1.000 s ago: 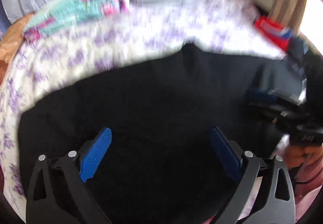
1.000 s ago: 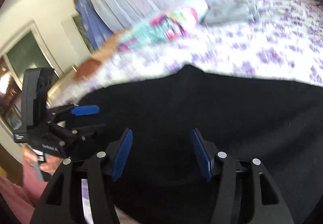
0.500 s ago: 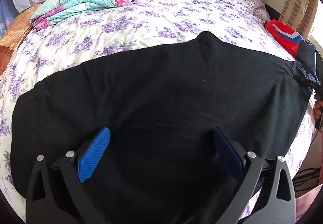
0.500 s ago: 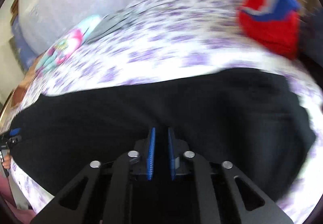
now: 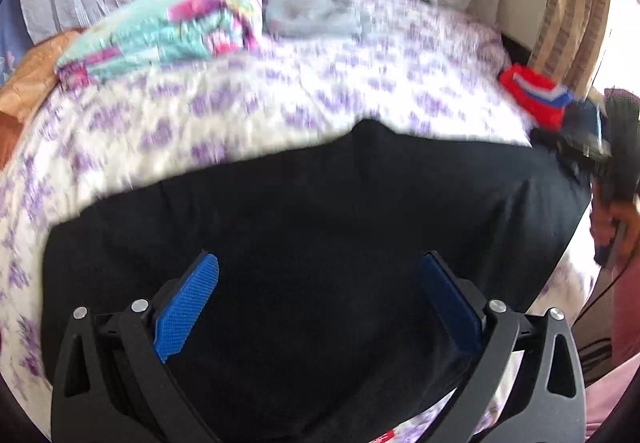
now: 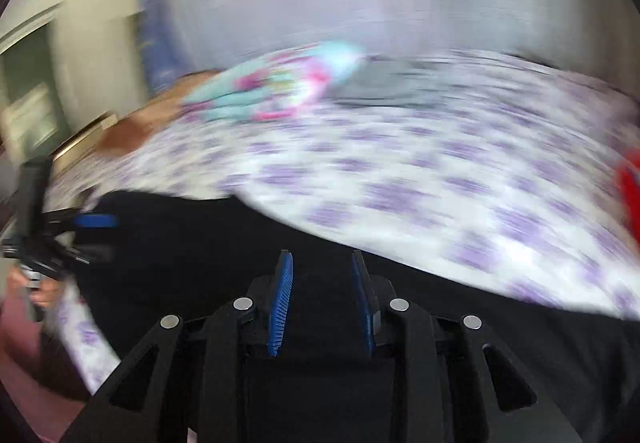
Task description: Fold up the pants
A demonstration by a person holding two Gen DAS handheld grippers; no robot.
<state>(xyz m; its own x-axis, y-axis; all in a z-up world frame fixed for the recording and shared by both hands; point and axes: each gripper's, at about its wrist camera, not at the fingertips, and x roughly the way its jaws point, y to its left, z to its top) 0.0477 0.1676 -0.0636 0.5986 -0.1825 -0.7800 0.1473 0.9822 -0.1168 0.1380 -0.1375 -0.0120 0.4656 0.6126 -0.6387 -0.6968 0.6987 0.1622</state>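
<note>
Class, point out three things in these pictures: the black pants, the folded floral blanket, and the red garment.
black pants (image 5: 320,227), left wrist view, middle of the spread fabric.
folded floral blanket (image 5: 168,33), left wrist view, its turquoise top face.
red garment (image 5: 532,95), left wrist view, the red body.

Both wrist views look low and close across the black fabric pants (image 5: 320,211) (image 6: 192,243) (shared) toward the purple-flowered bed (image 5: 280,95) (image 6: 420,179).
</note>
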